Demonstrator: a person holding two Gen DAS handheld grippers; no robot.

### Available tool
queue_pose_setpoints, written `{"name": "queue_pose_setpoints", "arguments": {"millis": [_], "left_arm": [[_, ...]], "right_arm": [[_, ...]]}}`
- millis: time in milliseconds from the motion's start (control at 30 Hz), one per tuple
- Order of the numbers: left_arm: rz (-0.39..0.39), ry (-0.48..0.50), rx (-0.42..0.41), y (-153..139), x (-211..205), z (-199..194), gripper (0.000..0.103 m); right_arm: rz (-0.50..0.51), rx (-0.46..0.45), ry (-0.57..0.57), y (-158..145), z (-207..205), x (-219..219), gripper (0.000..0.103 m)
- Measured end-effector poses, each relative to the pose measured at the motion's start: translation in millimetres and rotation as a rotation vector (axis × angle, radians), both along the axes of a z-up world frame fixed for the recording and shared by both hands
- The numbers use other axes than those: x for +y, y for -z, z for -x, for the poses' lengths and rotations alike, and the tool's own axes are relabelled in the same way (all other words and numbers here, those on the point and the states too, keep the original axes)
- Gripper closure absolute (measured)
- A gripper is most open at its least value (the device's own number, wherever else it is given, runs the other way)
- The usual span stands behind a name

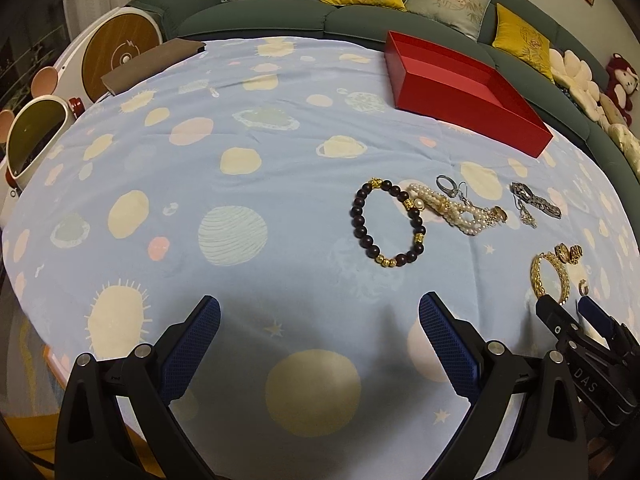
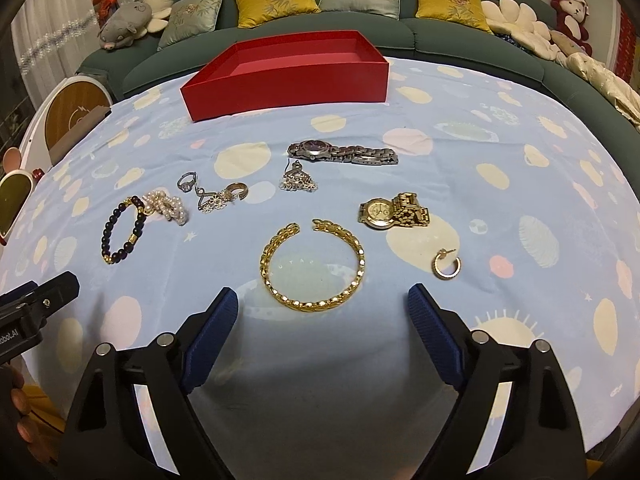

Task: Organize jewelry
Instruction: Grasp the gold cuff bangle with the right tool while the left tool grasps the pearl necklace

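An empty red box sits at the far side of the blue cloth. Jewelry lies in front of it: a gold chain bracelet, a gold watch, a silver watch, a gold hoop earring, a dark bead bracelet, a pearl bracelet, rings and silver earrings. My right gripper is open, just short of the gold bracelet. My left gripper is open and empty, below the bead bracelet.
A green sofa with cushions and plush toys curves behind the table. A brown pouch lies at the far left edge of the cloth, with white round devices beside the table.
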State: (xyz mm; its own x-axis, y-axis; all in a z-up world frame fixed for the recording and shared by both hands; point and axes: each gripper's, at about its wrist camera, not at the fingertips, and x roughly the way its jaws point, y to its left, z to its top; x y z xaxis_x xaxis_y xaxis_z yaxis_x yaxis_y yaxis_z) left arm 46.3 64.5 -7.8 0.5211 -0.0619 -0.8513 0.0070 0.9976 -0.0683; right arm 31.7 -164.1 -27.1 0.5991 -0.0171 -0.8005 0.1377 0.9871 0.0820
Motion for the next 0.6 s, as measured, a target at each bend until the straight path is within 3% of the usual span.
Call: {"name": "queue_pose_setpoints", "arguments": {"millis": [200,333,500,600], "left_arm": [[0.013,0.029,-0.001,2.0,-3.6,-6.5,0.006],[0.018,0.041,-0.006,3.0,-7.6,-12.5,0.006],[-0.010,0.053,-0.033,2.8,-15.0,-18.2,0.006],[0.022,0.079,-0.046,-3.0,-21.4,-21.9,0.006]], "right_arm": [[0.032,-0.009,-0.011,5.3,-7.5,2.1,0.029],[0.036,-0.028,-0.011,4.4,-9.1,0.1,0.046],[0.026,-0.039,-0.013,3.7,-7.9,-1.0,0.047],[-0.001,-0.045,-0.015,1.4,-5.0,-2.7,0.047]]}}
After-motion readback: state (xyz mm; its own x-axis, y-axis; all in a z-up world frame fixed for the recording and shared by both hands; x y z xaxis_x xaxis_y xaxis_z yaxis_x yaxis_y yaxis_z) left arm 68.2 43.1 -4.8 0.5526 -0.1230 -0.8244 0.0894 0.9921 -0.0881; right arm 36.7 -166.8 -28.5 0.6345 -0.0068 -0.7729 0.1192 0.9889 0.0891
